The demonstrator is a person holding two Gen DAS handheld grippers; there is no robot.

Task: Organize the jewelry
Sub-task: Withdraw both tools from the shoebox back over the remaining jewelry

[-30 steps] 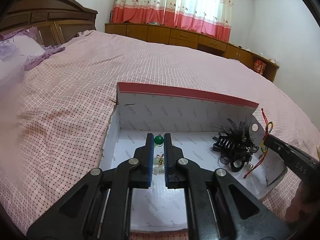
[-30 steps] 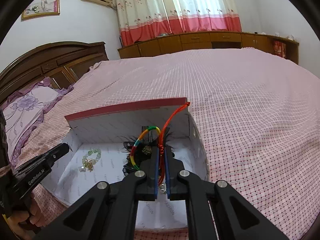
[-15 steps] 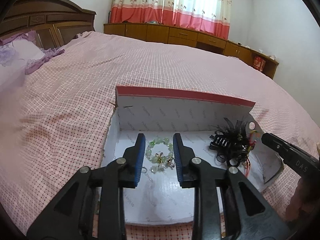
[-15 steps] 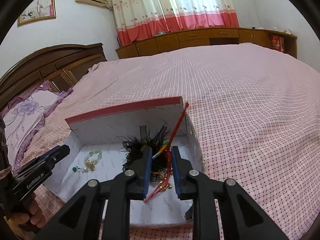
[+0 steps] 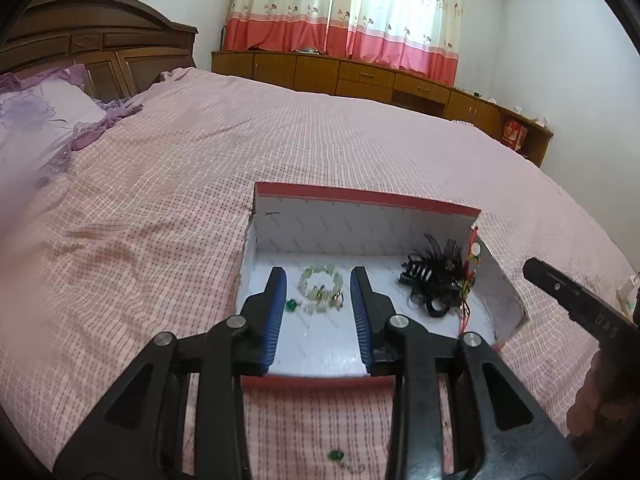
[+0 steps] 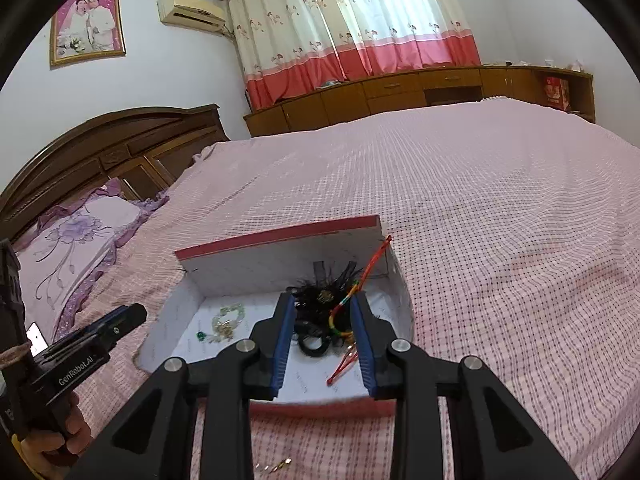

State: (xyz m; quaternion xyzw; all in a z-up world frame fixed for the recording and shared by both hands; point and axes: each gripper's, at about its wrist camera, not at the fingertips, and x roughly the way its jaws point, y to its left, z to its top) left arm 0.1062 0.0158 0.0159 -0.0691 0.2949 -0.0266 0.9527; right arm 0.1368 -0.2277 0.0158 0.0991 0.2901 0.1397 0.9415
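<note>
A white box with a red rim [image 5: 360, 228] lies open on the bed. In it, at the left, rest a pale bead bracelet [image 5: 320, 286] and a green bead [image 5: 291, 305]. My left gripper [image 5: 318, 280] hovers above them, jaws opening, nothing pressed between the pads. At the box's right end lie a black feathery hair clip [image 6: 316, 294] and a red cord bracelet with coloured wrapping [image 6: 343, 316]. My right gripper [image 6: 322, 300] is over them, its jaws opening too, and the cord lies loose below.
A second green bead [image 5: 336, 456] lies on the checked pink bedspread in front of the box, and small gold pieces [image 6: 280, 466] lie there as well. A purple pillow [image 6: 76, 236] and wooden headboard [image 6: 120, 148] are at the left, and low cabinets [image 6: 400, 92] stand behind the bed.
Both grippers went from shut to open. The left let go of the bead bracelet and the right let go of the red cord, and both items now lie in the box. Both grippers drew back and up.
</note>
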